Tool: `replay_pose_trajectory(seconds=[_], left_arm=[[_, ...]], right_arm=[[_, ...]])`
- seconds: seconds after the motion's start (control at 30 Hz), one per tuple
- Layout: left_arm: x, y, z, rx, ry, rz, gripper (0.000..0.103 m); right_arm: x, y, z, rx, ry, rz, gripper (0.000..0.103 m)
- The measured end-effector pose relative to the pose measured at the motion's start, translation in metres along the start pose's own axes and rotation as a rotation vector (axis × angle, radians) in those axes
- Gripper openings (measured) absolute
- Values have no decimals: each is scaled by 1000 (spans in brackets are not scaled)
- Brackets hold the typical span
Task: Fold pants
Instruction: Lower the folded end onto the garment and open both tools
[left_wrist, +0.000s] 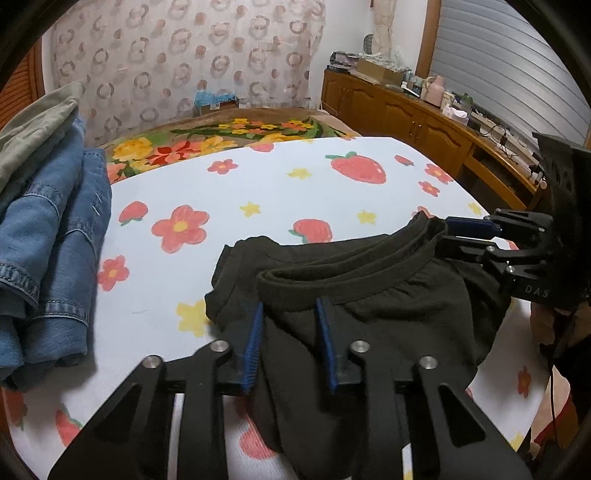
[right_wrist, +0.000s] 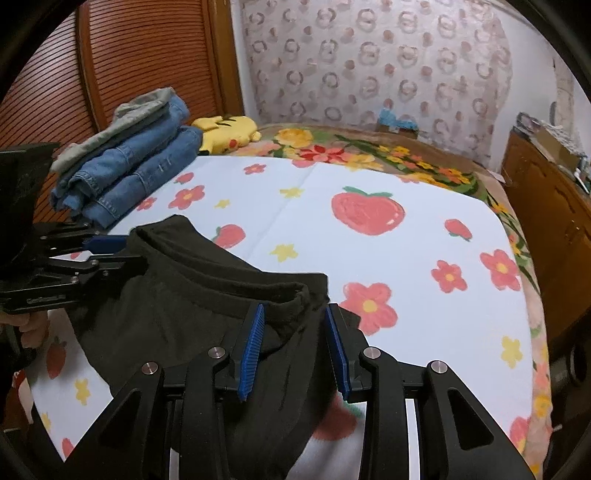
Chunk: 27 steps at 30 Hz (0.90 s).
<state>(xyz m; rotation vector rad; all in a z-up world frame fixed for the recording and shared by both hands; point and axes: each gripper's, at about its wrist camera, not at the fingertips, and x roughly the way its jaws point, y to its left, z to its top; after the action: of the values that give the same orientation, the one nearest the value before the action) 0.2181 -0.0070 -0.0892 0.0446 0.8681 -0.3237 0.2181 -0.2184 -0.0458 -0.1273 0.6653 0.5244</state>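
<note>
The only legible lettering is "DAS", in pale capitals on the black body of the right gripper (left_wrist: 447, 232), seen from the left wrist camera near the bed's right edge. Nothing can be read on the clothing, the bedsheet or the items along the cabinet.

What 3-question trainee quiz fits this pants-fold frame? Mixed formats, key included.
1. True or false: the black pants lie on the strawberry-print sheet.
2. Multiple choice: what sits stacked at the sheet's far corner? A) folded jeans B) books C) pillows
3. Fill in: each gripper's blue fingers straddle the pants' ____.

Key
1. True.
2. A, the folded jeans.
3. Waistband; the left gripper and right gripper each have it between their fingers, with a gap showing beside the fabric.
</note>
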Motion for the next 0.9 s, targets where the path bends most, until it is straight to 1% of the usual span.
replay_pose_trajectory(seconds=[0.03, 0.07, 0.13, 0.2, 0.27, 0.33, 0.37, 0.4, 0.43, 0.53, 0.67, 0.7, 0.77, 0.8, 0.83, 0.87, 0.9], left_arm=[[-2, 0, 0, -2, -7, -6, 19], [-4, 0, 1, 1, -15, -14, 18], [-11, 0, 3, -1, -34, -18, 15], [-19, 1, 7, -12, -68, -22, 15], [-25, 2, 12, -20, -93, -14, 15], [-23, 2, 16, -22, -93, -8, 15], [-21, 3, 18, -21, -89, 2, 15], [-19, 3, 19, -21, -84, 12, 15], [-16, 4, 21, -24, -80, 17, 15], [-9, 8, 21, -34, -55, 17, 15], [-10, 6, 17, -17, -44, 18, 16], [-10, 6, 16, -15, -41, 22, 18], [-12, 5, 15, -14, -38, 31, 26], [-14, 5, 14, -15, -40, 34, 34], [-16, 5, 13, -15, -46, 33, 40], [-20, 5, 12, -18, -55, 25, 42], [-21, 5, 10, -21, -58, 19, 47]], right_arm=[[-1, -1, 1, 1, -4, 8, 23], [-3, -1, 0, -1, -8, 22, 7], [-8, 0, 0, -22, -35, 30, 6], [-15, 1, 2, -22, -64, 40, 6], [-18, -1, 4, -11, -80, 12, 6], [-18, -1, 6, -6, -91, -15, 6], [-16, 0, 7, -6, -89, -38, 3], [-13, 0, 8, -5, -80, -75, 3], [-10, -1, 9, 1, -69, -91, 3], [-5, -2, 10, 21, -62, -93, 3], [-9, 3, 7, 19, -56, -80, 3], [-11, 4, 6, 20, -53, -78, 3], [-15, 3, 5, 33, -47, -66, 3], [-19, 3, 4, 40, -48, -55, 3], [-21, 2, 3, 46, -50, -49, 3], [-24, 0, 2, 53, -53, -46, 3], [-27, 0, -1, 58, -54, -42, 3]])
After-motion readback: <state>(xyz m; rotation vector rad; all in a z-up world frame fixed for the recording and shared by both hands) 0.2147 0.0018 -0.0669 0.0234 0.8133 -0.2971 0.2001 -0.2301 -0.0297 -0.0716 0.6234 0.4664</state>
